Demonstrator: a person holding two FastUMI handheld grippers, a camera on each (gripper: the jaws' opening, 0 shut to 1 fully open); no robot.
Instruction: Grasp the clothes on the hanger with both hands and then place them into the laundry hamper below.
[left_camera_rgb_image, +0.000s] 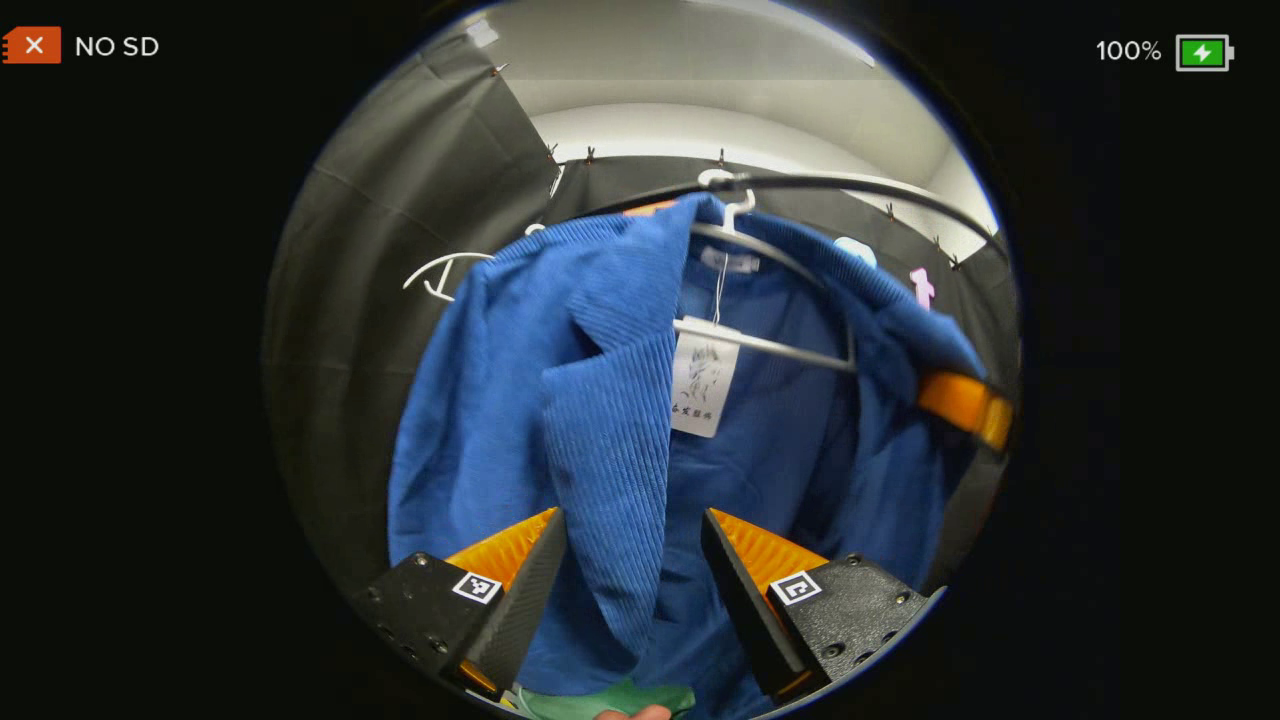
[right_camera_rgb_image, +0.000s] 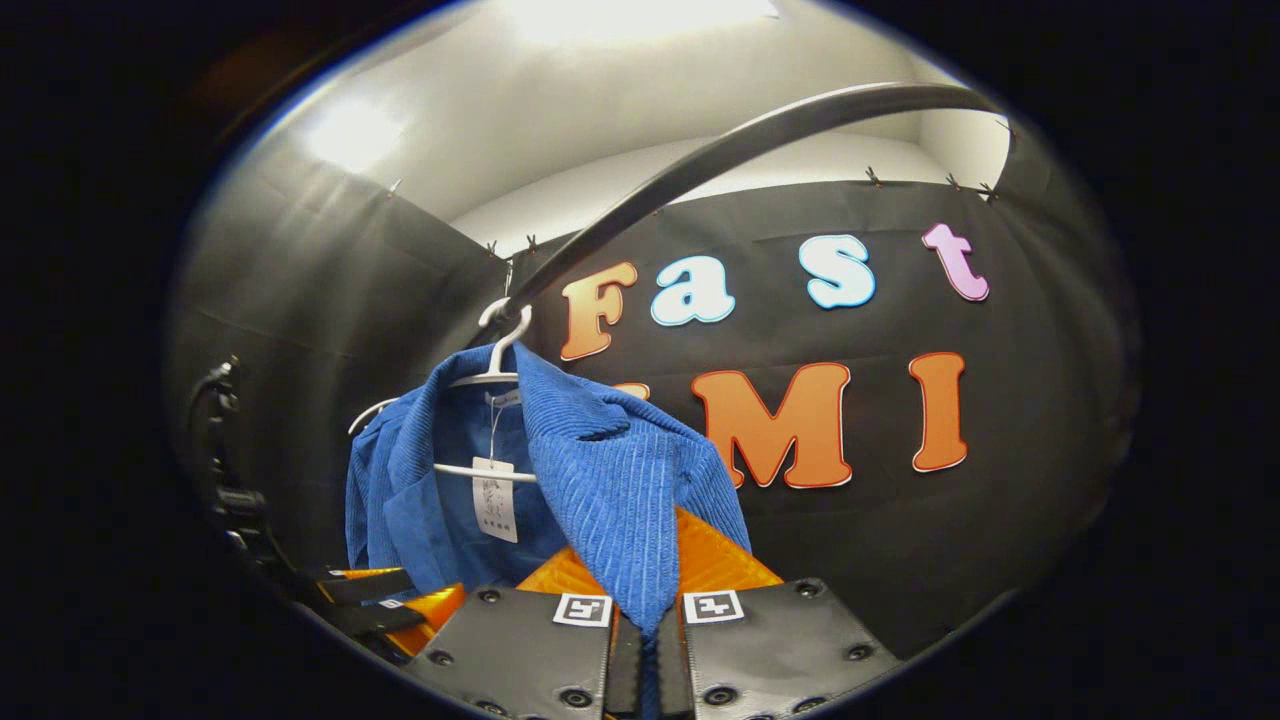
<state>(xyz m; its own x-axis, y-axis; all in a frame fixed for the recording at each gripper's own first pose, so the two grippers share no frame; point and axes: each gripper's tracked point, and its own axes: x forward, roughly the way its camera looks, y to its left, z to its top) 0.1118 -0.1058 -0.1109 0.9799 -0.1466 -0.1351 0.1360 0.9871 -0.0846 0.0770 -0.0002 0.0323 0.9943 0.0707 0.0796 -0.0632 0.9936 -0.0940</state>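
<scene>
A blue corduroy jacket (left_camera_rgb_image: 600, 400) hangs on a white hanger (left_camera_rgb_image: 765, 346) hooked over a black rail (left_camera_rgb_image: 880, 188). My left gripper (left_camera_rgb_image: 630, 570) is open, and the jacket's front panel drops down between its two spread fingers. The right gripper (left_camera_rgb_image: 965, 402) holds the jacket's far side at the right edge of the left gripper view. In the right gripper view, my right gripper (right_camera_rgb_image: 640, 605) is shut on the front edge of the jacket (right_camera_rgb_image: 610, 480), the cloth pinched between its fingers. The left gripper (right_camera_rgb_image: 395, 600) shows at the lower left, under the hanger (right_camera_rgb_image: 490, 472).
A paper tag (left_camera_rgb_image: 703, 385) dangles from the jacket's collar. A second, bare white hanger (left_camera_rgb_image: 440, 275) hangs farther left on the rail. Something green (left_camera_rgb_image: 610, 700) lies at the bottom edge below the jacket. Black cloth walls close the booth behind.
</scene>
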